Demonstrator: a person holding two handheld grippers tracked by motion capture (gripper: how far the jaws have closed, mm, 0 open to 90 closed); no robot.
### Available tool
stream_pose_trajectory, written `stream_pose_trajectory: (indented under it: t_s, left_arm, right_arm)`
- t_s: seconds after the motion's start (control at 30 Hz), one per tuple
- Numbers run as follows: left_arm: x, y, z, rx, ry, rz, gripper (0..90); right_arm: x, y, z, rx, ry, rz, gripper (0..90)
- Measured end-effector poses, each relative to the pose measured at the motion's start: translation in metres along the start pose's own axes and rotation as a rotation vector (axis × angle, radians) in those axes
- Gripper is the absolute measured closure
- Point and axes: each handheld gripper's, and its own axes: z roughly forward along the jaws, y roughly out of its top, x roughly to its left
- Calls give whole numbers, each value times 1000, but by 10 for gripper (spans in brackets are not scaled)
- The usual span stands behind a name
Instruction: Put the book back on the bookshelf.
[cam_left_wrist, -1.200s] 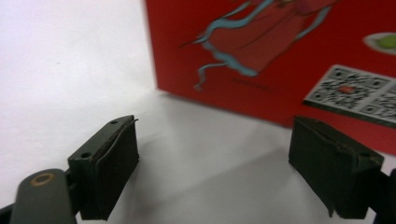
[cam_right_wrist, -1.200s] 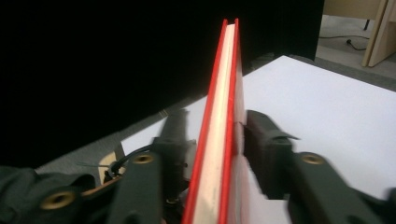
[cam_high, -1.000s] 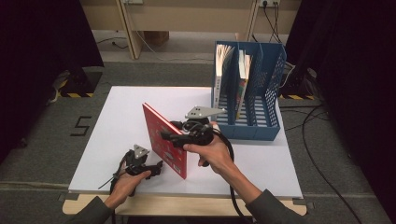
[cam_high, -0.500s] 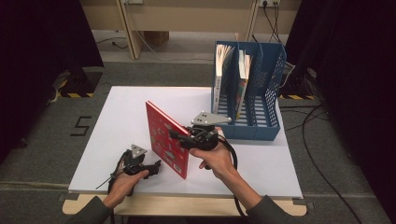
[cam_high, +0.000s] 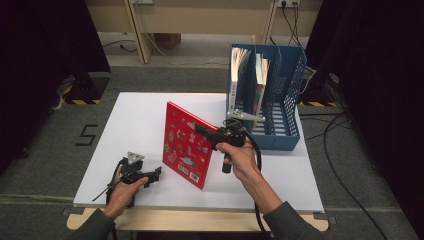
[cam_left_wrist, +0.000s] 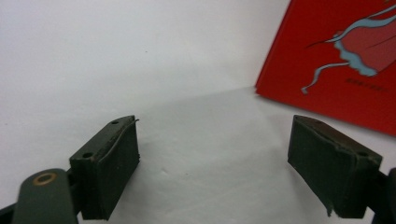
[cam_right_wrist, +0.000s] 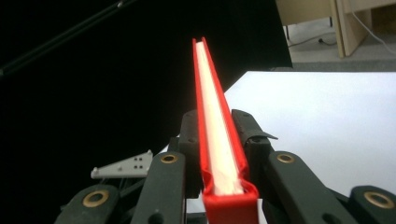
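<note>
The red book (cam_high: 186, 146) is standing upright on its lower edge near the middle of the white table (cam_high: 135, 117), its illustrated cover facing left and toward the near side, its top edge tilting away to the far left. The right gripper (cam_high: 200, 129) is reaching in from the right and is clamping the book's upper right corner; in the right gripper view the red book (cam_right_wrist: 219, 140) is running straight up between the two black pads, both pads pressing flat against the covers, with the pale page block showing between them. These jaws have just been closing onto the book. The left gripper (cam_high: 156, 172) is lying low over the near left part of the table, just left of the book's lower corner and clear of it; in the left gripper view its jaws are standing wide apart, released, with bare table between them and the red book (cam_left_wrist: 336, 65) beyond on the right. A blue file rack (cam_high: 280, 100) is standing at the far right of the table, holding several books, apart from the red book
</note>
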Motion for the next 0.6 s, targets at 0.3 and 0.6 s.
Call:
stream_pose_trajectory:
  t_s: [0.3, 0.6]
  left_arm:
    - [4, 1, 0, 1, -13, -22, 156]
    - [7, 2, 0, -4, -14, -45, 155]
  right_arm:
    - [-11, 18, -7, -13, -10, 76, 754]
    - [-12, 45, -47, -63, -79, 50, 751]
